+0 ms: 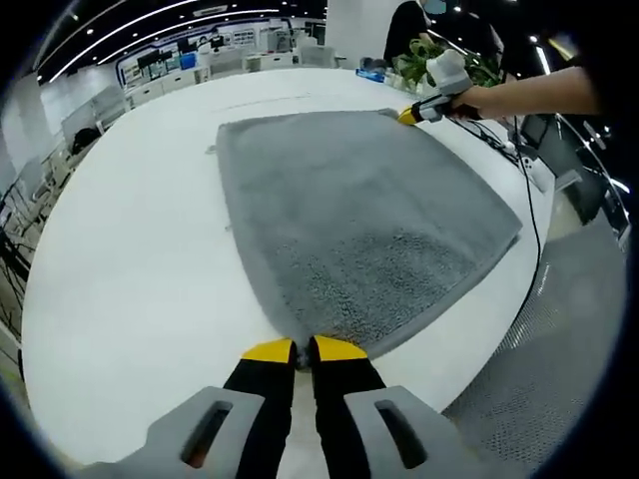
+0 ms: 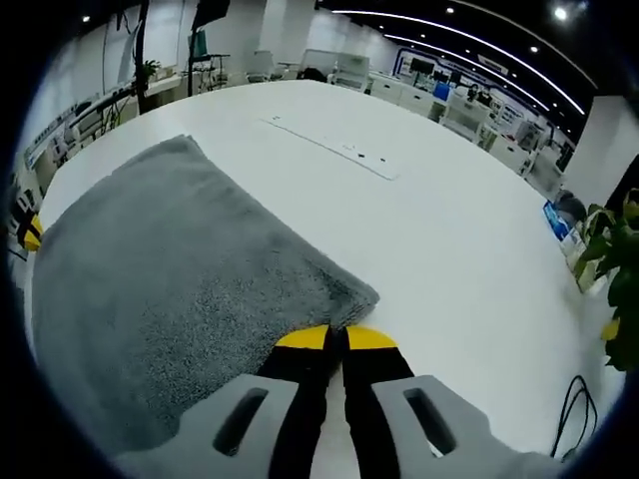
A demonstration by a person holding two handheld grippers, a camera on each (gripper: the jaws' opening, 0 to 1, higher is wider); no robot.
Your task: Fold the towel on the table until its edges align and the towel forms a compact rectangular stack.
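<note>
Left gripper (image 1: 303,349) comes up from bottom centre of the left gripper view, pointing along the white table (image 1: 130,249) toward the towel (image 1: 349,215). Yellow-tipped jaws are pinched to a thin slit, right at the towel's near corner; tips meet the fabric edge, looks like the corner is clamped between them.

Same view, upper right: a person's bare forearm (image 1: 539,95) reaches in from the right edge, hand (image 1: 469,100) wrapped around the right gripper (image 1: 411,115), whose yellow tip sits at the towel's far corner.

Right gripper view: right gripper (image 2: 336,339) rises from bottom centre, jaws nearly together, tips on the towel (image 2: 170,269) corner at frame centre. Corner appears nipped between them. Left gripper (image 2: 30,232) shows as a yellow tip at the left edge of the frame, at the towel's other corner.

Towel is grey, spread flat in one layer on the table (image 2: 429,220), unfolded. In the left gripper view it fills centre frame, running from bottom centre to upper right. A cable (image 1: 529,215) trails off the table edge at right. Green plant (image 2: 614,269) at the right edge of the right gripper view.
</note>
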